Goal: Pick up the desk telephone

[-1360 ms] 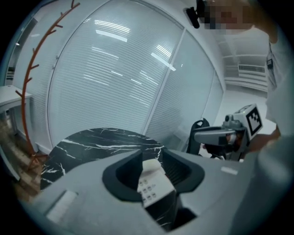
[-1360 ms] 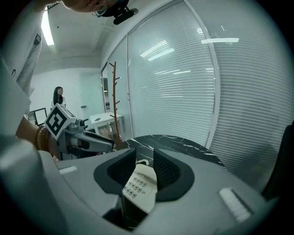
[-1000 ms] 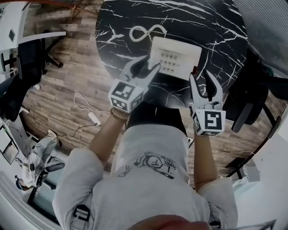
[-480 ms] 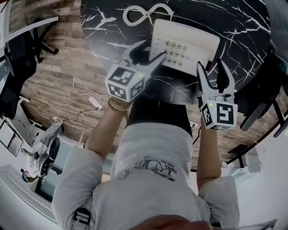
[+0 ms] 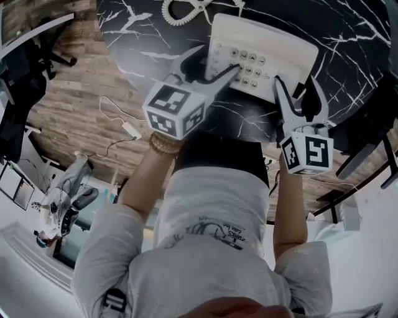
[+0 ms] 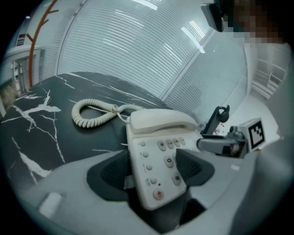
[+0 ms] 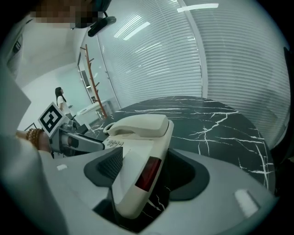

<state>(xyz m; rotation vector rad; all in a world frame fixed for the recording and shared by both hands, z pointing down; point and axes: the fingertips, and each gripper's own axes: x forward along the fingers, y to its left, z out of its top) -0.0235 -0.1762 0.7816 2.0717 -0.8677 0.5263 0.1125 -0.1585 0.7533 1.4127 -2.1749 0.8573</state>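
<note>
The cream desk telephone (image 5: 264, 49) lies on the black marble table (image 5: 149, 31), its handset (image 6: 161, 120) on the cradle and its coiled cord (image 5: 186, 9) behind it. My left gripper (image 5: 219, 59) straddles the phone's near left corner. Its jaws are opening, with the keypad end (image 6: 158, 156) between the pads and no pad pressing on it. My right gripper (image 5: 296, 84) straddles the near right corner. Its jaws are opening too, with the phone's side (image 7: 138, 156) standing loose between them.
The round table's near edge (image 5: 236, 133) runs just below both grippers. A white cable with an adapter (image 5: 130, 129) lies on the wooden floor at the left. Dark office chairs stand at the left (image 5: 25, 68) and at the right (image 5: 367, 124).
Both grippers have come down with the phone onto the table. Their jaws have spread apart and let go of its two near corners.
</note>
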